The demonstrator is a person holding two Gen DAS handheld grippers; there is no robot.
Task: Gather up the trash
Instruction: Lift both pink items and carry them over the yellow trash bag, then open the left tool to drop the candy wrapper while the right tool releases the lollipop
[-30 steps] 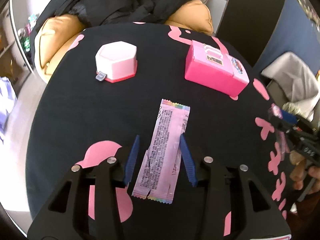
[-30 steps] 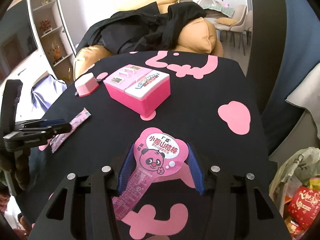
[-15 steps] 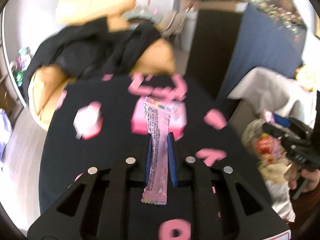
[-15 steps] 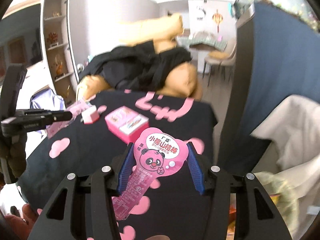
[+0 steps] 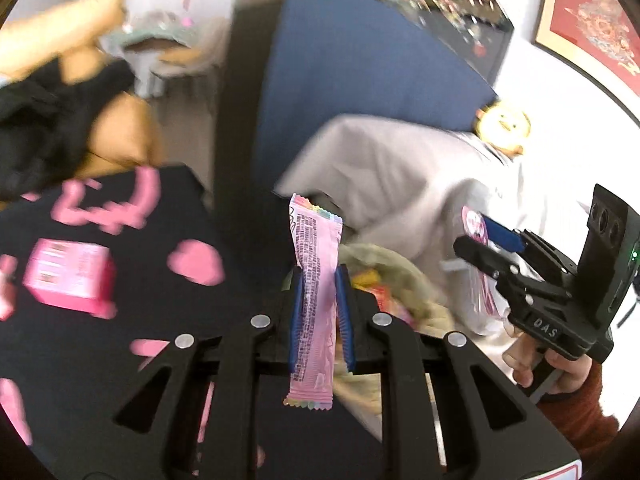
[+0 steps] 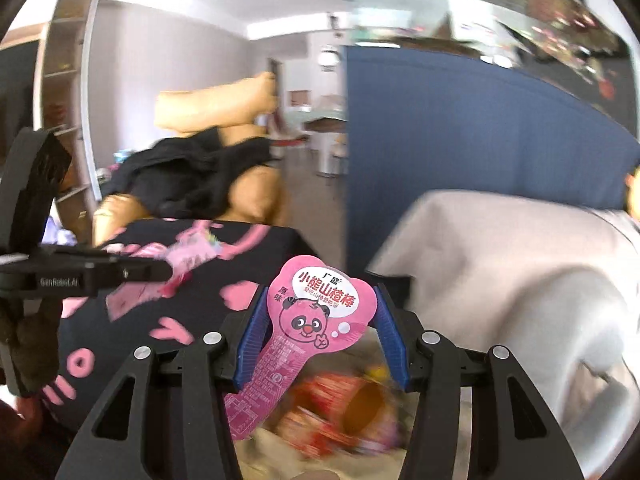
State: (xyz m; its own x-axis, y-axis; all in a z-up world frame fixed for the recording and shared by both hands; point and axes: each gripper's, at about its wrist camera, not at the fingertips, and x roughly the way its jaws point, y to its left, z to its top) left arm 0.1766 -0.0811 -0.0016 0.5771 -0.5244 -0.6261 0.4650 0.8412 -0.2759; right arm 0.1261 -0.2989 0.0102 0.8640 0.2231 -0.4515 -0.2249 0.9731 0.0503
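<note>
Left gripper [image 5: 320,312] clamps a pink wrapper [image 5: 316,300] at frame centre, right gripper [image 6: 320,340] pinches a panda wrapper [image 6: 316,320]; the trash bag [image 6: 340,420] below is blurred, contents indistinct.

Two grippers: left gripper [image 5: 320,312], right gripper [image 6: 320,344]. Two pink wrappers: strip wrapper [image 5: 316,280], panda wrapper [image 6: 320,312]. One pink box [image 5: 68,276], blurred.

Bright, even daylight; both fisheye views curve strongly and darken at the rims. Motion blur smears the black pink-patterned tablecloth [image 5: 100,352] and the red trash pile [image 6: 340,416], while the black gripper frames and held wrappers stay sharp.
</note>
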